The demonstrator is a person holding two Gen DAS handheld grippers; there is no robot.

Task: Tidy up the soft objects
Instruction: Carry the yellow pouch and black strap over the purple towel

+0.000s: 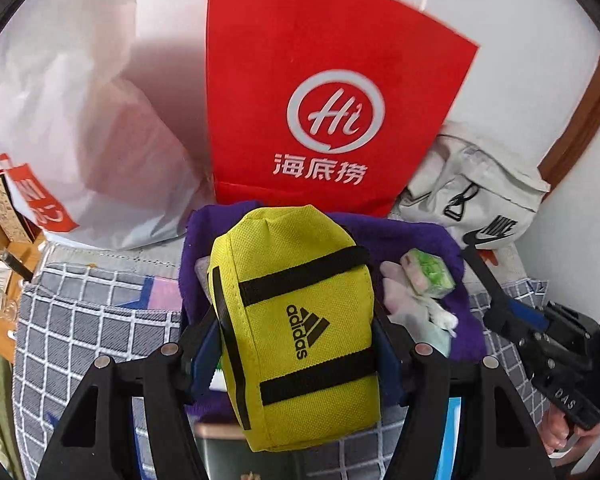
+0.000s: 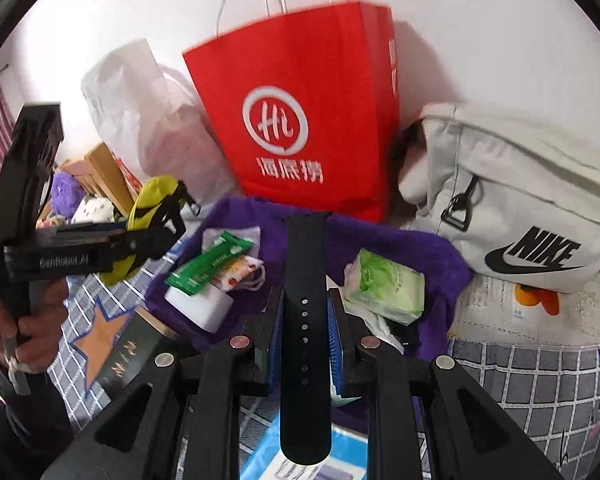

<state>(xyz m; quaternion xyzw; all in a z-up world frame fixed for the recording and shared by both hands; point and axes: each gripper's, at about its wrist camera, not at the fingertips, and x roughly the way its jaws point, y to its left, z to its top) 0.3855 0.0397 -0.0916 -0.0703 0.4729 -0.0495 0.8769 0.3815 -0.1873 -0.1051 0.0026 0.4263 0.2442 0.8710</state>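
Two tongs pinching, left tongs (image 1: 300,344) yellow pouch (image 1: 300,320), right tongs (image 2: 306,312) black strap (image 2: 305,320), over purple cloth (image 2: 420,248).

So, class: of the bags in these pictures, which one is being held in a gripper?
The yellow Adidas bag, clamped in the left gripper. The red paper bag, white plastic bag and grey Nike bag stand or lie free behind.

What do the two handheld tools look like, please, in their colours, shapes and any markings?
Both are matte black with angular, triangular cut-out frames, round silver pins at the joints and blue ribbed pads inside the fingers. The left tool carries pale lettering on its body; the right tool shows "DAS". Bare hands and dark sleeves hold them.
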